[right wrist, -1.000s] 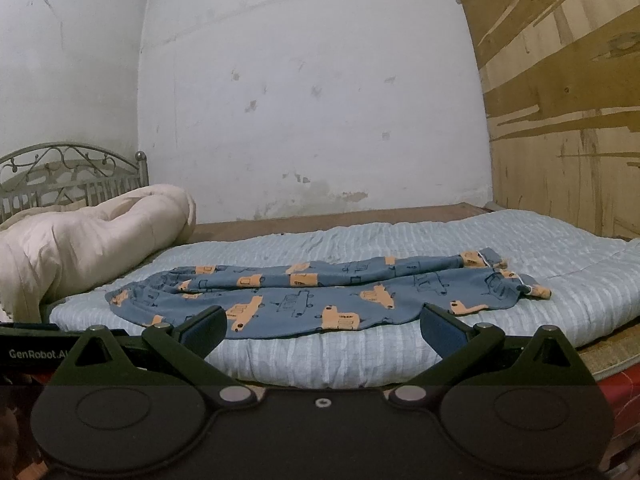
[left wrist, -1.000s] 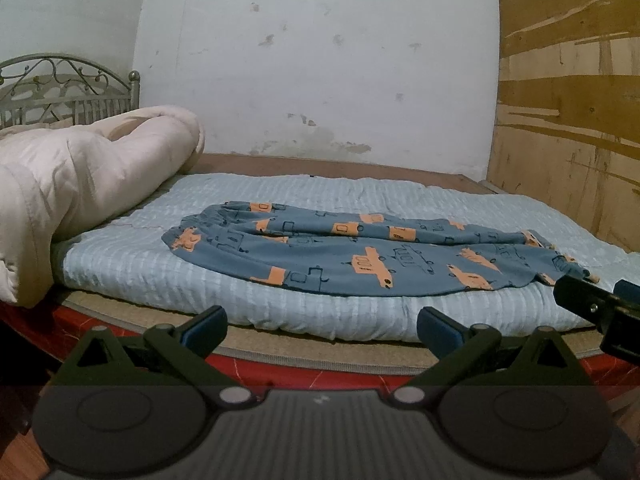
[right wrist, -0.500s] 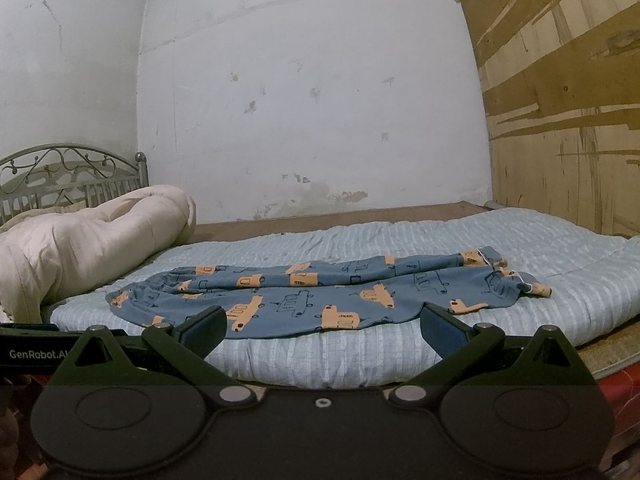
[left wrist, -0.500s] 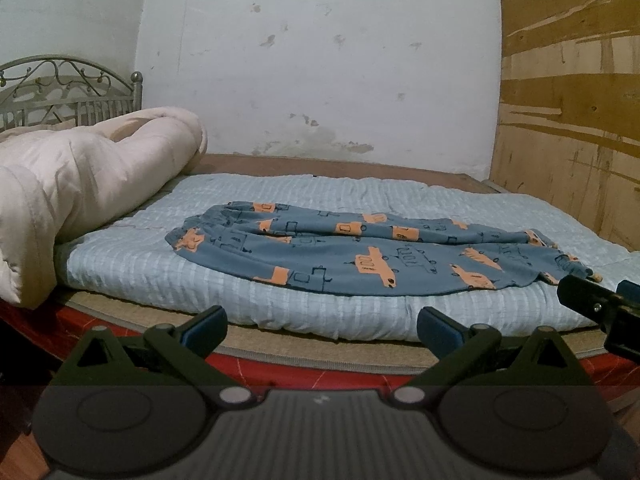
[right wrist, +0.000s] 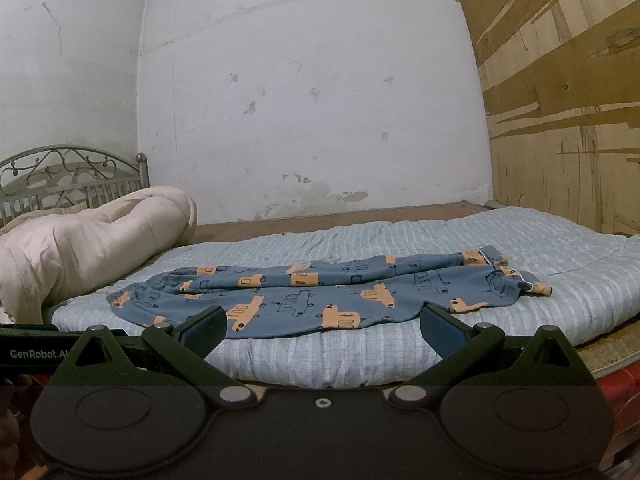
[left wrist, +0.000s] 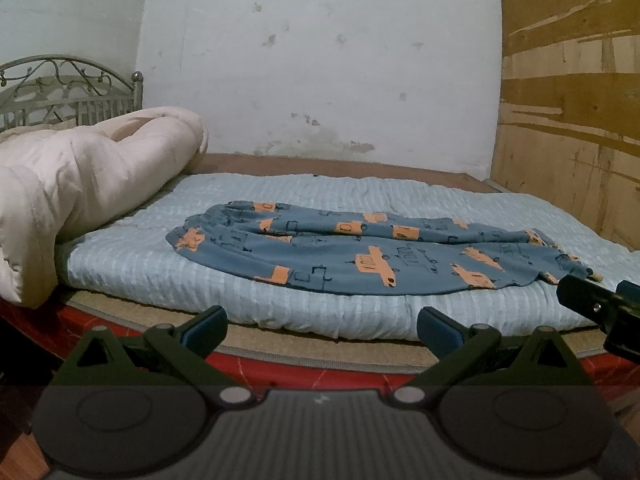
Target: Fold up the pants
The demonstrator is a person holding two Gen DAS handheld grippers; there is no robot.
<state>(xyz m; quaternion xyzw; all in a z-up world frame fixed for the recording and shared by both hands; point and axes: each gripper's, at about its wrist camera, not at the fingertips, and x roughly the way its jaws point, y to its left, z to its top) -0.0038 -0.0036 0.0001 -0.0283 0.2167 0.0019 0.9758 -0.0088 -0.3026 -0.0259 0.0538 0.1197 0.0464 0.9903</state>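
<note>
Blue pants with orange car prints (left wrist: 360, 252) lie spread on the light blue mattress pad (left wrist: 200, 276), waistband to the left, leg cuffs to the right. They also show in the right wrist view (right wrist: 320, 292). My left gripper (left wrist: 322, 326) is open and empty, short of the bed's front edge. My right gripper (right wrist: 322, 326) is open and empty, just in front of the pants' near edge. The right gripper's body shows at the right edge of the left wrist view (left wrist: 600, 308).
A rolled cream comforter (left wrist: 80, 188) lies at the left end of the bed by a metal headboard (left wrist: 72, 92). A white wall (left wrist: 320, 60) stands behind and a wooden panel (left wrist: 568, 120) at the right. The bed frame's red edge (left wrist: 320, 368) runs below the pad.
Both views have shifted slightly closer to the bed. The pants have not moved and both grippers stay open.
</note>
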